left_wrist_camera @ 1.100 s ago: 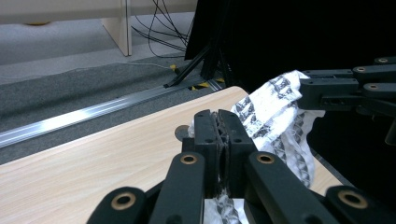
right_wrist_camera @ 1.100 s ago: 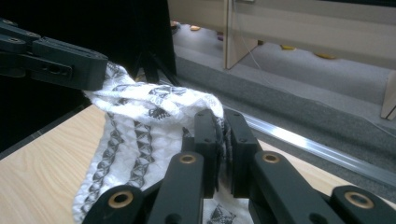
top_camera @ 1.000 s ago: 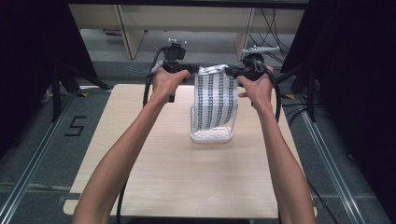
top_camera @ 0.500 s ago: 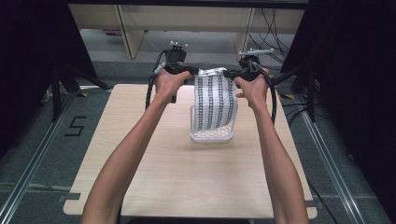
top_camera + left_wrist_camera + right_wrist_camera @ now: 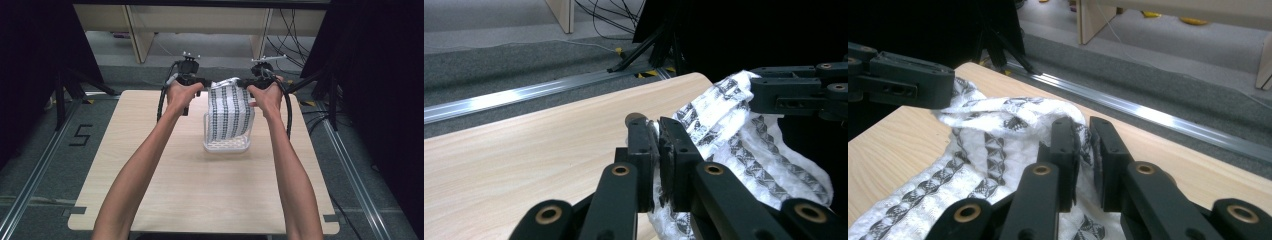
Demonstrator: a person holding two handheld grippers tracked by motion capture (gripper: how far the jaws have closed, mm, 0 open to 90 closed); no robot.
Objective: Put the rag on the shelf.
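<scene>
A white cloth [image 5: 230,112] with black patterned stripes hangs stretched between my two grippers, its lower end inside a clear plastic container [image 5: 226,145] on the wooden table [image 5: 150,165]. My left gripper [image 5: 202,82] pinches the cloth's top left corner and my right gripper [image 5: 245,84] the top right corner. In the left gripper view the jaws [image 5: 658,125] stand almost together with cloth [image 5: 734,135] between them. In the right gripper view the jaws [image 5: 1084,127] show a narrow gap with cloth [image 5: 993,135] in it. Both pairs of jaws have just been opening slightly, the cloth still between them.
The container stands past the table's middle, with bare wood on all sides of it. Beyond the far edge run a metal rail [image 5: 1168,122], grey floor, cables and wooden furniture legs [image 5: 137,32]. Black curtains stand to the left and right.
Both hands have come down a little with the cloth, and its lower end has sunk further into the container.
</scene>
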